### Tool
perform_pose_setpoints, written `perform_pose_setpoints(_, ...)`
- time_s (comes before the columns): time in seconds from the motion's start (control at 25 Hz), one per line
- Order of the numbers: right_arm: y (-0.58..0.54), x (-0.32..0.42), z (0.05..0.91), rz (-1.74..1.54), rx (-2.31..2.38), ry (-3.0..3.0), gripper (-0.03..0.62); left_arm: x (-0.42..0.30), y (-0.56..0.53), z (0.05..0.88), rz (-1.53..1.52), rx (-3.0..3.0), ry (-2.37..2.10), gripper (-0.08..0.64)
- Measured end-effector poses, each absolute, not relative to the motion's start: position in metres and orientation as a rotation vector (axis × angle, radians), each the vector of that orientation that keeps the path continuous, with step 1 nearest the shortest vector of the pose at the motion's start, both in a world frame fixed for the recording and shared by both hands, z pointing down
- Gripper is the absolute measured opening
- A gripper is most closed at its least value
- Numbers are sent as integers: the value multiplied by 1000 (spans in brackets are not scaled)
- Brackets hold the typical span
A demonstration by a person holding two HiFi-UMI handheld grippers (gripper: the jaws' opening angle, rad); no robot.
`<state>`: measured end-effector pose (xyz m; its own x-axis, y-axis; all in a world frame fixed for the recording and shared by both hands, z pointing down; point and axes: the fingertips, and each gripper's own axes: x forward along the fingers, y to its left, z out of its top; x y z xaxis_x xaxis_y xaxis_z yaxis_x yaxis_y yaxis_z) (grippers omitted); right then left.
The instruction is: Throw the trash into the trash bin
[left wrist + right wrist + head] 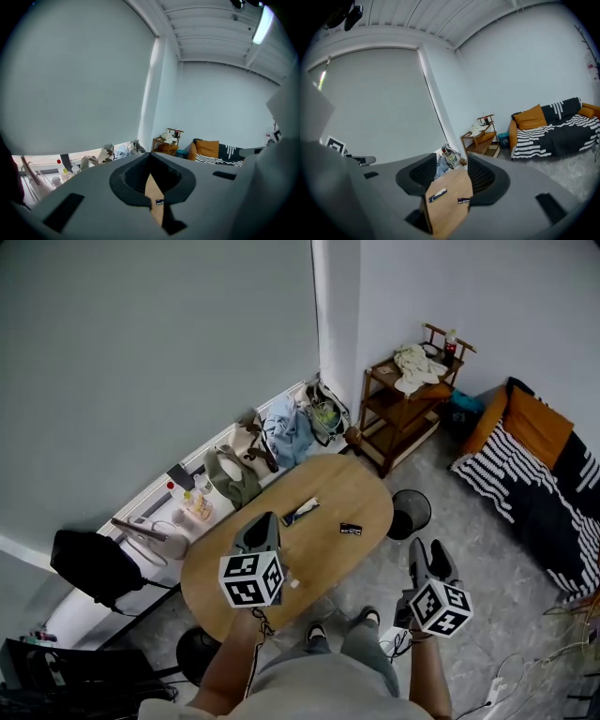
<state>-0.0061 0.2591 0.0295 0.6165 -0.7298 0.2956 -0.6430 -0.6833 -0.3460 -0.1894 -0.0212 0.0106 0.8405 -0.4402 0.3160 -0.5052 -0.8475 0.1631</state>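
Chair (94,563), black, far left, against the wall below the window ledge.

Ledge (150,512), running along the wall, crowded with small bottles and oddments I cannot make out singly. Further along it, a row of soft bags (281,432) reaching into the corner.

Table (328,563), oval, wooden top, in the middle of the room in front of me.

Left gripper (265,517), held over the near left part of the table and pointing across it. In its own view I read the tongs as pressed together at the tips, only a thin sliver of tabletop showing between them, with nothing pinched.

Long wrapper (300,511), first piece of trash, flat on the tabletop just beyond the left gripper's tips.

Small black packet (350,530), second piece of trash, flat on the tabletop to the right of the wrapper, apart from it.

Round black object (410,512), on the floor just off the table's right end; stool or bin, I cannot tell.

Right gripper (428,547), held over the floor, off the table's right edge. Tongs spread wide and empty; through the gap its view shows the table end with both pieces of trash.

Shelf (403,404), wooden, near the corner, with a crumpled cloth (412,367) on top.

Sofa (539,474), far right, dark, with an orange cushion (534,423) and a striped blanket (506,479).
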Motion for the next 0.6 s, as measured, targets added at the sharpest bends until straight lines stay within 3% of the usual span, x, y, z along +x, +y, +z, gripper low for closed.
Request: perform_pose_setpoints(0.6,72,86,38,-709,-2396,1793,212,-213,-70,32,317,2443,-1311,11)
